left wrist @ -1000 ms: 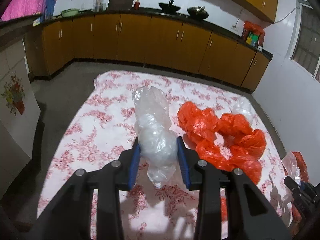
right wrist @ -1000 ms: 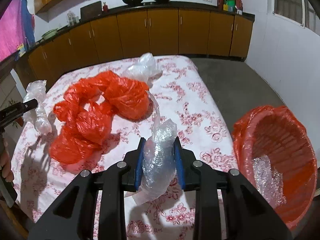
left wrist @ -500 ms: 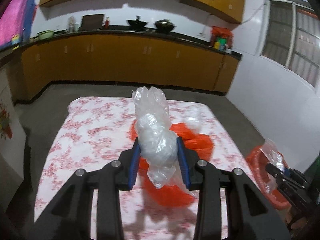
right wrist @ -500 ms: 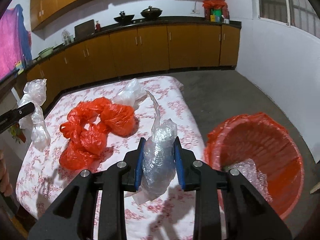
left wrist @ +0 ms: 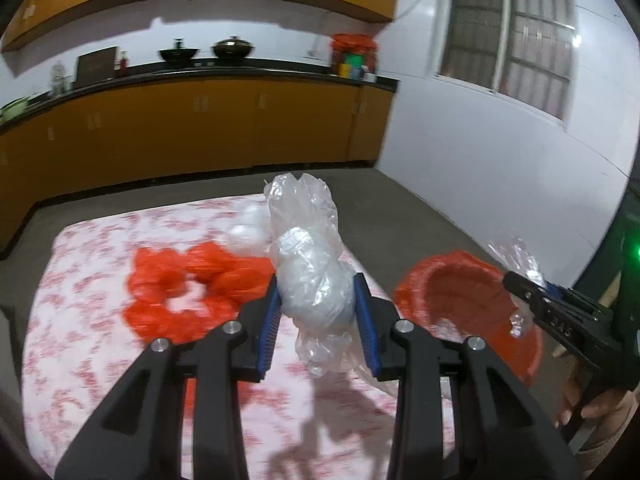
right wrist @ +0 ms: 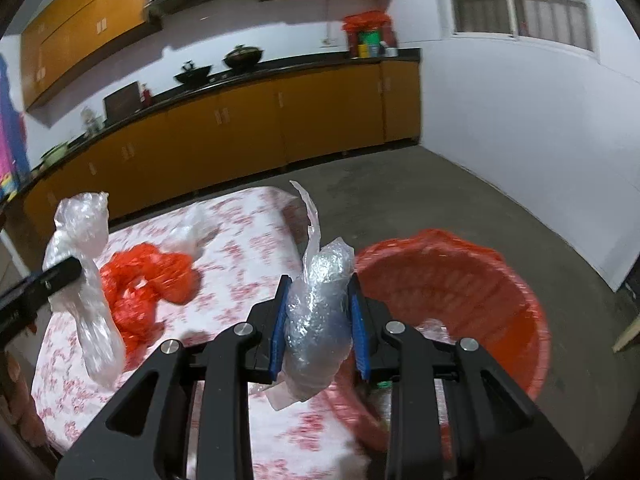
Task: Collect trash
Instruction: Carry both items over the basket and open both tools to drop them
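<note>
My left gripper (left wrist: 318, 320) is shut on a crumpled clear plastic bag (left wrist: 312, 268) and holds it above the table's right side. My right gripper (right wrist: 318, 326) is shut on a wad of clear bubble wrap (right wrist: 320, 312), at the near left rim of the red bin (right wrist: 480, 280). The bin, lined with a red bag, stands on the floor right of the table and holds some clear plastic (right wrist: 434, 326). In the left wrist view the bin (left wrist: 460, 288) and the right gripper (left wrist: 532, 292) show at the right. Red plastic bags (left wrist: 192, 292) lie on the floral tablecloth (left wrist: 80, 360).
A small clear bag (left wrist: 246, 232) lies beyond the red bags (right wrist: 148, 280) on the table (right wrist: 248, 248). Orange kitchen cabinets (left wrist: 200, 120) with a dark counter run along the back. A white wall (left wrist: 500, 180) and grey concrete floor (right wrist: 420, 192) lie right.
Both grippers have lifted and swung to the right with their plastic still held. The red bin has come closer, and the right gripper now sits at its rim.
</note>
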A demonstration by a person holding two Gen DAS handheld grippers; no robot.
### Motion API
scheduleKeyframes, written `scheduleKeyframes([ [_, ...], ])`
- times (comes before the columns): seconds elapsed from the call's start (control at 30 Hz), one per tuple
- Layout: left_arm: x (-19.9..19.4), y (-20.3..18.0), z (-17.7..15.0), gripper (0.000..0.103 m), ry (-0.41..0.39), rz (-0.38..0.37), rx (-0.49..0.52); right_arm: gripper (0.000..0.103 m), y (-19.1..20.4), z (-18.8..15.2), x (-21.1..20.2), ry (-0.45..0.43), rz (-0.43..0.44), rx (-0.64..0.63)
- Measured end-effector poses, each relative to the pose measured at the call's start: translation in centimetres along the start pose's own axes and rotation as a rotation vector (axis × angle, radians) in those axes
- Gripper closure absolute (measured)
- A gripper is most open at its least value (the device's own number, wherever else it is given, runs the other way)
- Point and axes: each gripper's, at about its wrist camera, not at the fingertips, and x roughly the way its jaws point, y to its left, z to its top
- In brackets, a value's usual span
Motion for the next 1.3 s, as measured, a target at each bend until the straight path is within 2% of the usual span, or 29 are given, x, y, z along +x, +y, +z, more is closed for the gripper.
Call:
scheduleKeyframes([
  [0.3,3.2,-6.6,-0.4,0.068,0.039,-0.139,0.073,0.075,-5.0,-0.1,-0.6,-0.013,-0.069,0.084],
  [0.67,6.9,-12.1,-0.8,0.068,0.083,-0.238,0.148,0.075,-8.9,-0.6,0.2,-0.007,-0.108,0.157],
  [1.17,12.0,-15.6,-1.8,0.066,0.163,-0.287,0.178,0.074,-11.9,-0.2,1.5,-0.003,-0.094,0.221],
  [1.23,12.5,-15.8,-2.0,0.065,0.171,-0.286,0.179,0.069,-12.1,-0.3,1.4,-0.006,-0.089,0.233],
  [1.3,13.0,-15.8,-2.1,0.058,0.181,-0.283,0.178,0.061,-12.3,-0.2,1.6,-0.005,-0.089,0.239],
])
